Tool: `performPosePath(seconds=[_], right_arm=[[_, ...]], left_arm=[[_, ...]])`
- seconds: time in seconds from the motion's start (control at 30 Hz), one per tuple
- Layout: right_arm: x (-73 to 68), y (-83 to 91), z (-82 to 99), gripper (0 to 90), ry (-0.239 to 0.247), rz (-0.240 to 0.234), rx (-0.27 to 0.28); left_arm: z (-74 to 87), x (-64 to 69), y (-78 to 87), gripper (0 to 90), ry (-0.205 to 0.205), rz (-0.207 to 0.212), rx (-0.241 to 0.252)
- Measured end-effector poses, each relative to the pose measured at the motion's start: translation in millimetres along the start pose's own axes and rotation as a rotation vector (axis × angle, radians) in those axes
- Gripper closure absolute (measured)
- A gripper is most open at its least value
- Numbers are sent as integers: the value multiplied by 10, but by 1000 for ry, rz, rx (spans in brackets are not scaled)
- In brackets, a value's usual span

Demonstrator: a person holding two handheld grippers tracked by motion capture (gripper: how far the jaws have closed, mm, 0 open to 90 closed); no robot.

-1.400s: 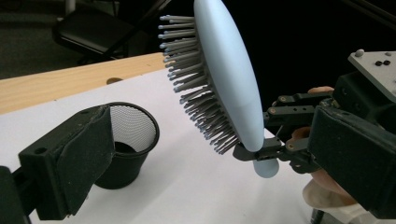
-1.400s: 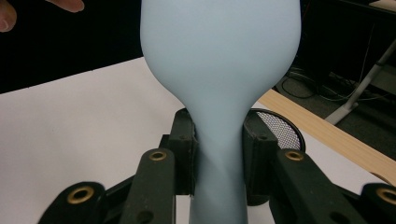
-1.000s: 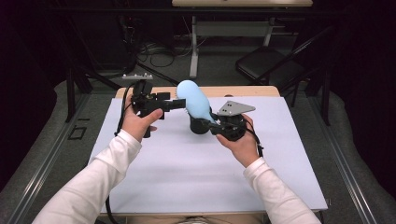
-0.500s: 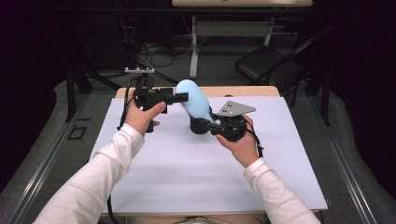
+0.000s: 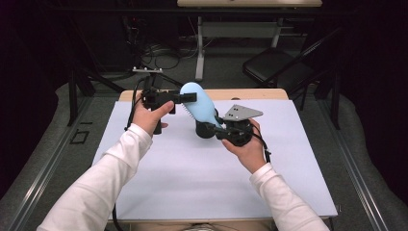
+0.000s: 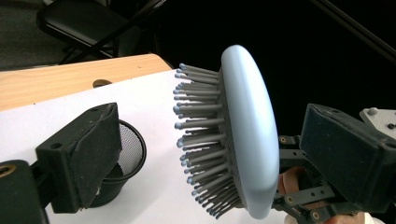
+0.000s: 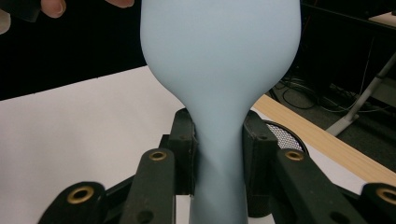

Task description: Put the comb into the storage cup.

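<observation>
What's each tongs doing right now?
Left tongs: open around the brush head.
Right tongs: shut on the brush handle.

White sheet [image 5: 202, 178] covers most of wooden table [image 5: 260, 94]; bare strip at far edge. Past far-right corner: black folding chair [image 5: 276, 72]. Past far-left corner: cable tangle [image 5: 161, 55] on floor.

Looks like a lab or recording studio: dark surroundings, black curtains, cables [image 5: 161, 57] tangled on the grey floor, metal rails [image 5: 43, 163] alongside, a folding chair [image 5: 276, 70] behind, white sheet [image 5: 202, 178] spread over the wooden tabletop [image 5: 260, 94].
</observation>
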State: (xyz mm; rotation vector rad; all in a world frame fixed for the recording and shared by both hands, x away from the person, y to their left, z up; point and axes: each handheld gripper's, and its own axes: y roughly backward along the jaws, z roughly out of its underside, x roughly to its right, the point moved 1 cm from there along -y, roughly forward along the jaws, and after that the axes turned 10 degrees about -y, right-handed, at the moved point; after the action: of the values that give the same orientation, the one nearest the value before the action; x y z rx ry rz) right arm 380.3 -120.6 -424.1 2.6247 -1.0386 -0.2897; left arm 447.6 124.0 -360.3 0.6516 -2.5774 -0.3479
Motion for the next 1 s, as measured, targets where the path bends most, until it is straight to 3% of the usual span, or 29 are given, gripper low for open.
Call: performPosePath(seconds=[0.83,1.0], right_arm=[[-74,-38,5,695,19,-1,7],[-72,-50,6,695,18,0,5]], left_arm=[[25,30,-92,200,-5,16,-18],[27,-2,-86,233,30,11,-1]])
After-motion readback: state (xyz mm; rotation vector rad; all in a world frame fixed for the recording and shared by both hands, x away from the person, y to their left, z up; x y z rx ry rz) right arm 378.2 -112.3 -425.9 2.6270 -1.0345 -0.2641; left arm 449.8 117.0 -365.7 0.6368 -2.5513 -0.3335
